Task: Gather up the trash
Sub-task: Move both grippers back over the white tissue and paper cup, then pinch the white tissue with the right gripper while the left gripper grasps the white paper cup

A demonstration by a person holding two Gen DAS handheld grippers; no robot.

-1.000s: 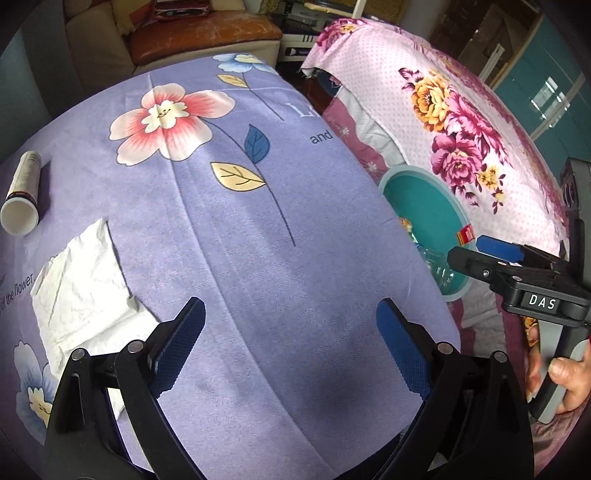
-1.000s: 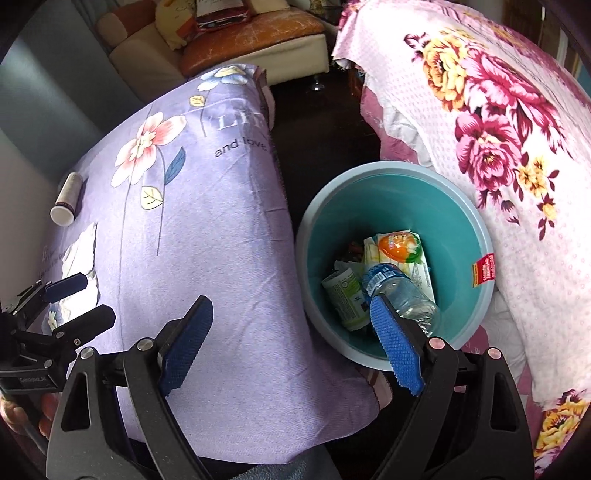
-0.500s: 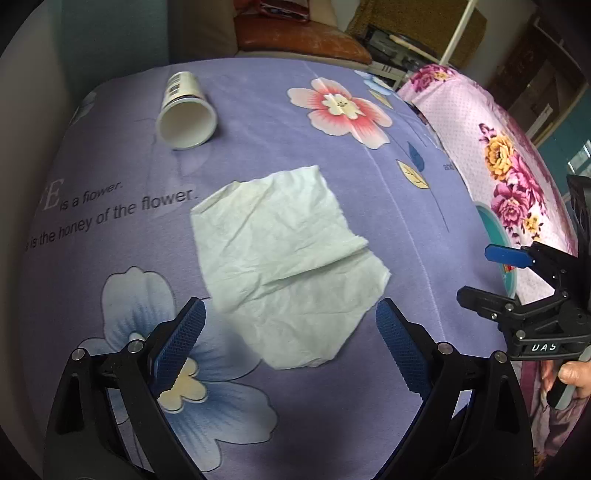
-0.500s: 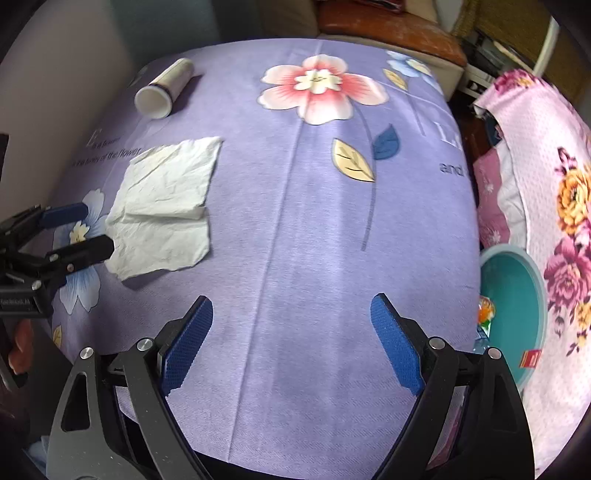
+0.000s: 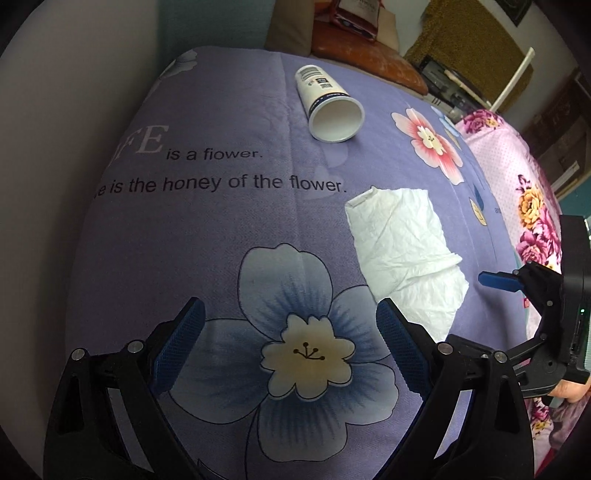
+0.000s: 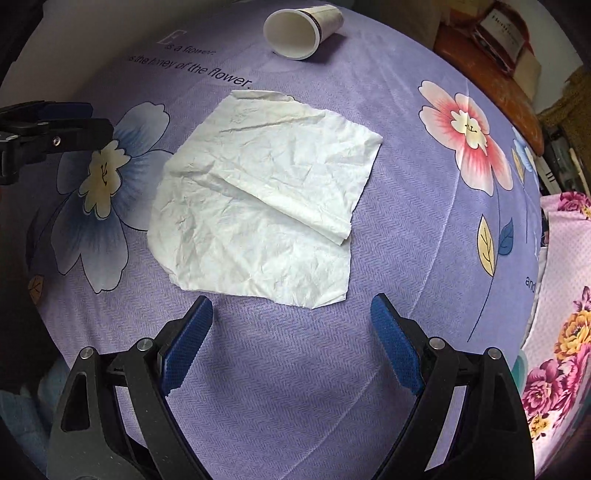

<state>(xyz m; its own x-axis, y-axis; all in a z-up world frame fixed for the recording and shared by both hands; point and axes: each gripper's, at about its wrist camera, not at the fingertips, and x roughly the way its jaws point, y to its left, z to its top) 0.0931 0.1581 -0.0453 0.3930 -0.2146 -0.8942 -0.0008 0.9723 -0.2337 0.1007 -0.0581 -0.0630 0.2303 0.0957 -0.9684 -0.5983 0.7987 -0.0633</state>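
A crumpled white tissue (image 6: 258, 199) lies flat on the purple flowered cloth (image 6: 295, 387). My right gripper (image 6: 291, 310) hangs open above the cloth, its blue pads just short of the tissue's near edge, with nothing between them. A white paper cup (image 6: 299, 33) lies on its side beyond the tissue, mouth toward me. My left gripper (image 5: 288, 317) is open and empty over a blue printed flower (image 5: 306, 347), with the tissue (image 5: 402, 254) to its right and the cup (image 5: 328, 103) farther back. In the right wrist view the left gripper (image 6: 99, 120) sits left of the tissue.
A pink floral cover (image 6: 565, 295) runs along the right, with a sliver of the teal bin (image 6: 519, 363) beside it. A brown cushion (image 5: 354, 55) sits behind the cloth and a pale wall (image 5: 74, 110) borders its left. A hand (image 5: 569, 391) holds the right gripper's handle.
Both grippers have swept left across the purple cloth, away from the teal bin, which has nearly left view. The tissue and cup now lie close in front. Both stayed open.
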